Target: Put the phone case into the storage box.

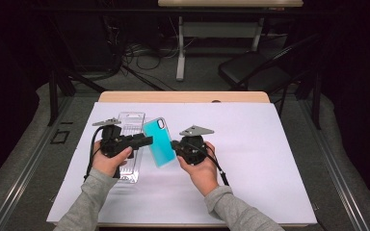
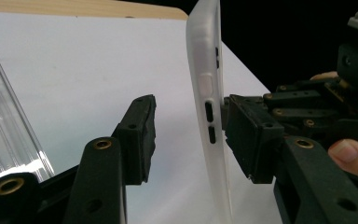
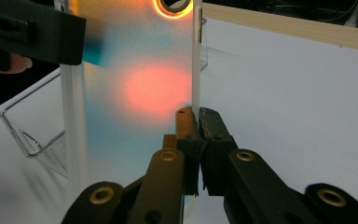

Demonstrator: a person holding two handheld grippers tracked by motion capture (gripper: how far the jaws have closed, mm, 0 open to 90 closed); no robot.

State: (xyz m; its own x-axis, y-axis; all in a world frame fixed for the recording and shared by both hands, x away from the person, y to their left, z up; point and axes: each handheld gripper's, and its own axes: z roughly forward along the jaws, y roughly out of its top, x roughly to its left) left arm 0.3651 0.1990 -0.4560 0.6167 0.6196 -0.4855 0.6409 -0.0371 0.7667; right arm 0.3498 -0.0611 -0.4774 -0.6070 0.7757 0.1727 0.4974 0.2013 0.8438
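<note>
A teal phone case (image 1: 159, 141) is held up on edge above the white sheet, between the two hands. My right gripper (image 1: 176, 146) is shut on its long rim; in the right gripper view the jaws (image 3: 198, 116) pinch that rim, and the case (image 3: 135, 84) glows translucent. My left gripper (image 1: 144, 141) reaches in from the left. In the left gripper view the case's side (image 2: 205, 93) stands between my left gripper's (image 2: 189, 109) jaws. One pad (image 2: 247, 135) is against the case's back. The other pad (image 2: 140, 140) stands clear of it.
A clear plastic package tray (image 1: 131, 130) lies on the white sheet (image 1: 250, 159) under the left hand. Past the table's wooden far edge stand a black folding chair (image 1: 250, 70) and another table's leg (image 1: 180, 48) with loose cables.
</note>
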